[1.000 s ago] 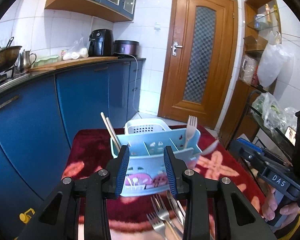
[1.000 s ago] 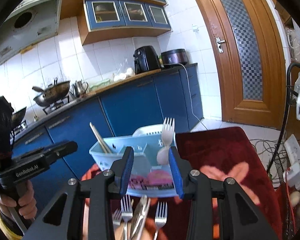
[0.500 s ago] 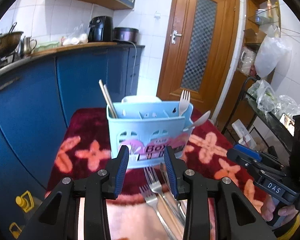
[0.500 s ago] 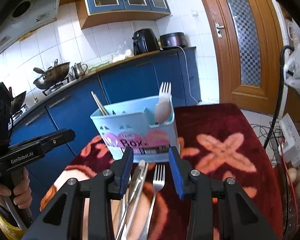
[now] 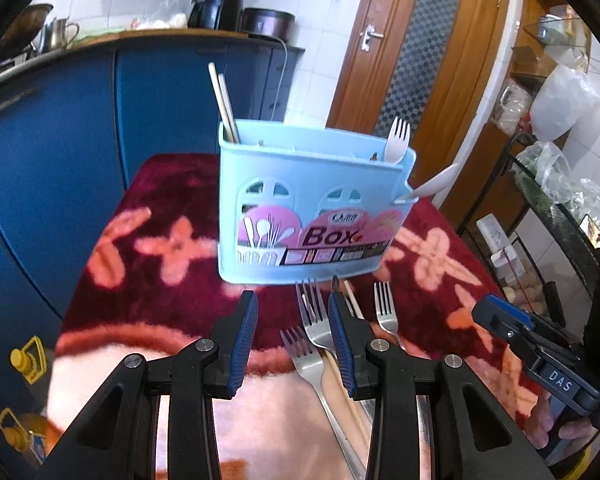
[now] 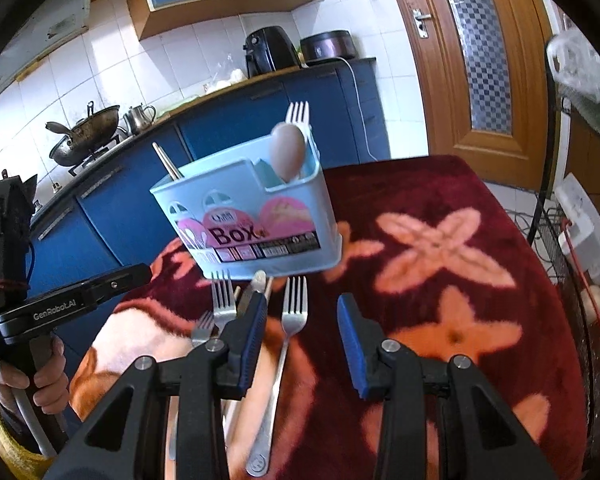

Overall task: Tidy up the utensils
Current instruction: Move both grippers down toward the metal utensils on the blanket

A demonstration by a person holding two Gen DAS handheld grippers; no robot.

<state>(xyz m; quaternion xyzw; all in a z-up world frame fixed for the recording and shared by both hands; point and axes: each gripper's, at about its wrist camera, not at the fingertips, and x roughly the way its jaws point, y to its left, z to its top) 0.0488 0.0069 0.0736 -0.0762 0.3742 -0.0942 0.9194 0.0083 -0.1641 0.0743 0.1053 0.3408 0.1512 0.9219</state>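
A light blue utensil box (image 5: 316,208) (image 6: 256,216) stands on a dark red flowered cloth (image 5: 148,280). It holds chopsticks (image 5: 224,100), a white plastic fork (image 5: 396,140) and a pale spoon (image 6: 288,152). Several metal forks (image 5: 312,316) (image 6: 294,304) and a flat metal utensil (image 6: 256,284) lie side by side just in front of the box. My left gripper (image 5: 292,300) hovers open over the left forks, gripping nothing. My right gripper (image 6: 302,302) is open above the rightmost fork, which shows through its gap untouched. Each gripper shows at the edge of the other's view (image 5: 500,316) (image 6: 100,288).
Blue kitchen cabinets (image 5: 60,140) run along the left, with a wok (image 6: 84,136) and kettle on the counter. A wooden door (image 5: 420,60) is behind. A wire rack with bags (image 5: 560,168) and a power strip (image 6: 584,232) stand right of the table. A yellow bottle (image 5: 26,360) sits on the floor.
Both grippers have sunk toward the cloth and tipped further down. The box now sits higher in both views and the loose forks lie right at the fingertips.
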